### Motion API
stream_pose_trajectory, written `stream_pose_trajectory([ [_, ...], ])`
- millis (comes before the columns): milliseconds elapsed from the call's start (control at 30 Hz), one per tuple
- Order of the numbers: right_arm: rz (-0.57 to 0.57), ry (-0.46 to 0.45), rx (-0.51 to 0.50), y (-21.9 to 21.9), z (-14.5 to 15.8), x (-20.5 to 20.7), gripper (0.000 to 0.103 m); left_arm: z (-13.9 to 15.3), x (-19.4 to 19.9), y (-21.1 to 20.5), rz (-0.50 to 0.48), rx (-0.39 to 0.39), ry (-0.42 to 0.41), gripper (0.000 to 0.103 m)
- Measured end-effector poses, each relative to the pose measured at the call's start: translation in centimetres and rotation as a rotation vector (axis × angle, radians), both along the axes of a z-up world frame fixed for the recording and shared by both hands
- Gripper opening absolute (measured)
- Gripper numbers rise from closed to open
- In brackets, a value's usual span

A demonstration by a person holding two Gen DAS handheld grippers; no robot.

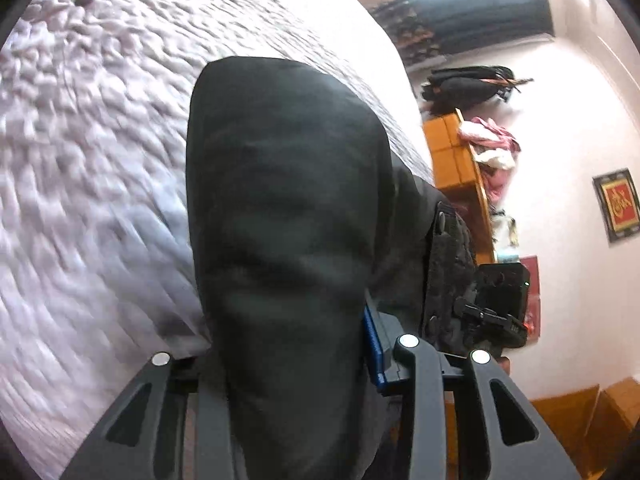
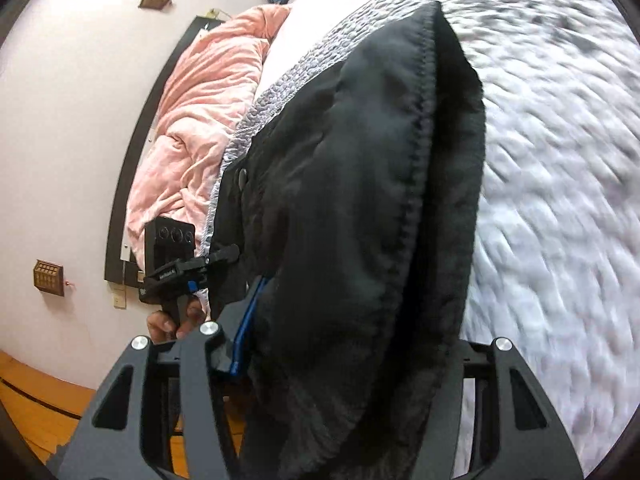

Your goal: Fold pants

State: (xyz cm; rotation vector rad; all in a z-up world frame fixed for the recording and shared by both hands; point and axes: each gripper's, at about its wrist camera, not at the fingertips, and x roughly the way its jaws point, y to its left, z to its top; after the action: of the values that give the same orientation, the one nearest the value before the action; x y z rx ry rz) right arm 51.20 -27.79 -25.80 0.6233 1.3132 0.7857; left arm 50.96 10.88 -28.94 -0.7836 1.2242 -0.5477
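The pants [image 1: 288, 200] are hanging pinched in the left hand-held gripper [image 1: 296, 364] and the right hand-held gripper [image 2: 344, 360]. Both are gripping an edge over the bed [image 1: 100, 160], likely for carrying it across into a fold.

Bedroom with pale pink walls and daylight

A bed [image 1: 100, 140] under a white textured coverlet, a rumpled pink blanket [image 2: 200, 112] beside a dark headboard [image 2: 132, 168], orange wooden floor [image 2: 36, 392], a framed picture [image 1: 616, 204], dark curtain [image 1: 488, 8] at a bright window.

A bed [image 1: 100, 160] bore a grey textured spread [image 2: 560, 200]; a pink blanket [image 2: 200, 120] and black pants [image 1: 280, 200] lay on it.
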Motion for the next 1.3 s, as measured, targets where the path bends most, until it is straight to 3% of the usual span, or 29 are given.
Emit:
stream_pose_trajectory([
  [133,0.011,0.05,-0.016,2.4,-3.3,3.7,0.058,-3.3,3.4,2.8,0.044,-0.007,0.074,0.037],
  [233,-0.003,0.109,-0.054,2.5,-6.3,4.6,0.076,-5.6,3.0,3.6,0.062,-0.054,0.111,0.044],
  [300,0.008,0.103,-0.084,2.3,-7.0,4.4,0.083,-6.3,2.5,3.6,0.065,-0.061,0.119,0.063],
  [333,0.01,0.096,-0.094,1.7,-7.0,4.0,0.086,-6.5,2.2,3.7,0.073,-0.049,0.119,0.067],
  [400,-0.01,0.08,-0.115,0.8,-6.2,3.7,0.088,-6.5,1.8,4.4,0.082,-0.039,0.13,0.078],
  [467,-0.041,0.044,-0.134,-0.4,-4.4,3.8,0.088,-5.6,1.5,5.8,0.097,-0.063,0.13,0.081],
  [533,-0.09,-0.063,-0.241,-1.6,-1.7,4.1,0.089,-2.9,1.3,7.7,0.168,0.035,0.061,0.084],
  [600,-0.121,-0.145,-0.25,-1.8,1.3,4.8,0.089,-0.6,1.3,8.5,0.208,0.103,-0.004,0.088],
  [667,-0.133,-0.179,-0.201,-1.1,3.0,5.5,0.089,1.5,2.3,7.6,0.207,0.175,-0.059,0.089],
  [733,-0.12,-0.19,-0.174,0.5,3.5,6.5,0.089,1.9,3.5,6.9,0.192,0.288,-0.078,0.089],
  [900,-0.124,-0.074,-0.232,3.1,-1.6,9.4,0.084,-0.9,6.7,5.2,0.159,0.431,-0.003,0.082],
  [1000,-0.149,-0.042,-0.255,2.9,-3.2,9.6,0.082,-2.8,7.7,5.2,0.166,0.419,0.054,0.084],
  [1067,-0.154,-0.039,-0.239,2.4,-2.8,9.3,0.083,-2.5,7.4,5.5,0.185,0.4,0.059,0.083],
  [1167,-0.151,-0.081,-0.19,1.5,-0.3,7.3,0.084,-1.1,6.0,5.9,0.198,0.385,0.01,0.082],
  [1300,-0.141,-0.129,-0.111,0.6,2.5,2.8,0.085,1.9,1.1,6.5,0.251,0.37,-0.085,0.084],
])
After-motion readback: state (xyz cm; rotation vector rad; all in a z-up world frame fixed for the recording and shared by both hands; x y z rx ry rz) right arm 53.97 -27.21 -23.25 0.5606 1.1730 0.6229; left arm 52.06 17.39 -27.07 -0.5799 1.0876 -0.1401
